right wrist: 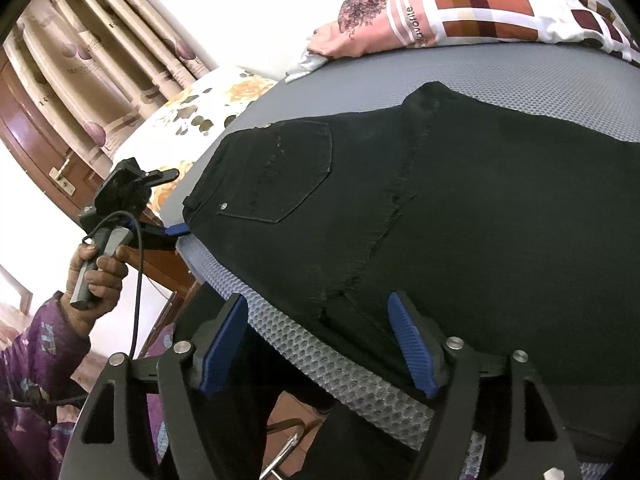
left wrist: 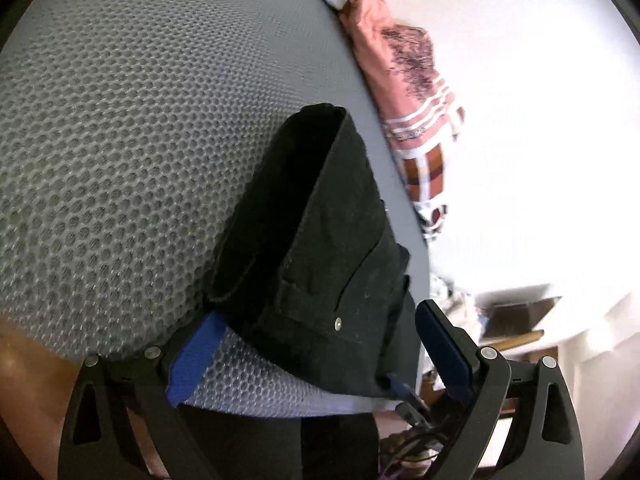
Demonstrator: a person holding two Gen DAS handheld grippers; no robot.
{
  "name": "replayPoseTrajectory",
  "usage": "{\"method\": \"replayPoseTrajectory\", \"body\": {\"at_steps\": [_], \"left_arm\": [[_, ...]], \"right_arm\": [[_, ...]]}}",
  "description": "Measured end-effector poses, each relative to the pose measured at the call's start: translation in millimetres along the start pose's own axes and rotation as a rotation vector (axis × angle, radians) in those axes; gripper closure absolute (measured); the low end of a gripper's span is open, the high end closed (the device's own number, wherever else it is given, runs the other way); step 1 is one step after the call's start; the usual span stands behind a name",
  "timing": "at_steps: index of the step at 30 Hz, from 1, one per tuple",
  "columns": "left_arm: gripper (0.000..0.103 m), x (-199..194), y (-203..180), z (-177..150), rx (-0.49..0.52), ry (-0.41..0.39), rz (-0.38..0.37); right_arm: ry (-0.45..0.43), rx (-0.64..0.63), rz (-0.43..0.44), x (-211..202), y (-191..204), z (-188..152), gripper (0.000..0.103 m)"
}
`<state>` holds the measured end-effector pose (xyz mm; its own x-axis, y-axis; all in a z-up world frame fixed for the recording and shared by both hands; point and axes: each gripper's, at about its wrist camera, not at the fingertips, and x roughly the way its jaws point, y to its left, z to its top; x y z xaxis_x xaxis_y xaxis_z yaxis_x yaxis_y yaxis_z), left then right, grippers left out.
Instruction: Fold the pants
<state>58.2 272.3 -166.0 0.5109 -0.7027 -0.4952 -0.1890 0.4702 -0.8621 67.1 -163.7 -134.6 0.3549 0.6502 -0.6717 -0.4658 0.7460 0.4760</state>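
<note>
Black pants (right wrist: 440, 208) lie on a grey mesh mat (right wrist: 540, 80), back pocket up, waistband at the mat's left edge and part of them over the front edge. In the left wrist view the pants (left wrist: 320, 248) show as a folded stack. My left gripper (left wrist: 320, 344) is open, its blue pads either side of the waistband corner at the mat's edge; it also shows in the right wrist view (right wrist: 176, 232). My right gripper (right wrist: 320, 344) is open, its pads astride the pants' seam at the front edge.
A pink and checked pillow (right wrist: 460, 12) lies at the mat's far edge, also in the left wrist view (left wrist: 408, 92). A floral cushion (right wrist: 200, 116) and curtains (right wrist: 100, 60) are at the left. A wooden door (right wrist: 36, 152) stands behind.
</note>
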Motion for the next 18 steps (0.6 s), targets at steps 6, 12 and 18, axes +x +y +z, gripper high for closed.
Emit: {"method": "replayPoseTrajectory", "body": {"at_steps": [6,12,18], "left_arm": [[0.009,2.9,-22.5,-4.9,0.175,-0.007,-0.031],[0.010,-2.3,-7.3,1.0,0.119,-0.007,-0.064],[0.010,15.7,-22.3,-2.0,0.166,0.007,0.031]], "right_arm": [[-0.001,0.001,0.004,0.2,1.0,0.0,0.031],[-0.001,0.000,0.012,1.3,1.4,1.7,0.028],[-0.001,-0.003,0.016,1.4,2.8,1.3,0.026]]}}
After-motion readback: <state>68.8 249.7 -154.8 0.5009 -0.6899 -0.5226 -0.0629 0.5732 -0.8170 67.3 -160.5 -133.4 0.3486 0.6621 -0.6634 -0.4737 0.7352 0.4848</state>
